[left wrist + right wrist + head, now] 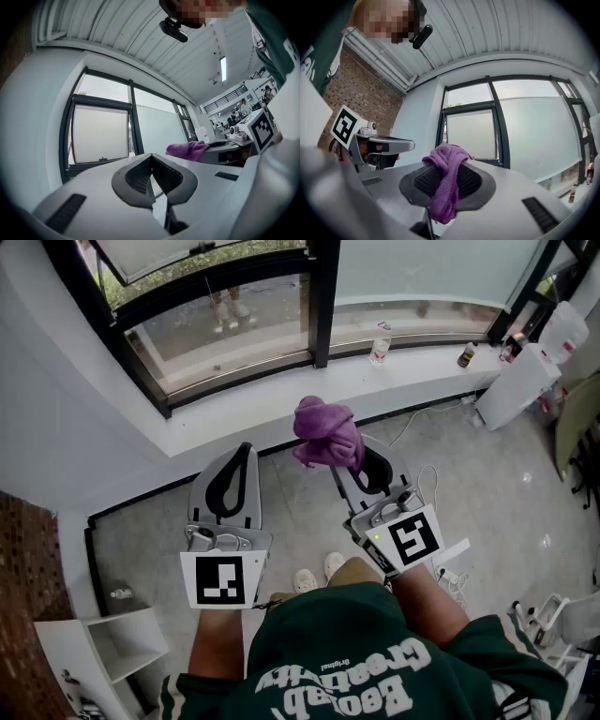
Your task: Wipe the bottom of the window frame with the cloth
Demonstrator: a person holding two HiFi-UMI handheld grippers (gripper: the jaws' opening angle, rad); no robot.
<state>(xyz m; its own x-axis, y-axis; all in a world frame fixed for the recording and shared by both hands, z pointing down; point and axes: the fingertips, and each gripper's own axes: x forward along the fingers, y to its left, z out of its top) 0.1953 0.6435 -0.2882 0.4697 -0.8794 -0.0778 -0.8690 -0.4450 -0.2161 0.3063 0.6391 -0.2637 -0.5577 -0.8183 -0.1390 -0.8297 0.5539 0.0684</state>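
We hold the right tool, clamped on the purple cloth, toward the window frame at twelve o'clock, ready for wiping; left tool closed, empty.

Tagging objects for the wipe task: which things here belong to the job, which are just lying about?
Job: purple cloth, pinched in the right tongs; window frame bottom rail; left tongs, shut and empty.
Lying about: clear bottle and dark bottle on the sill; white shelf unit.
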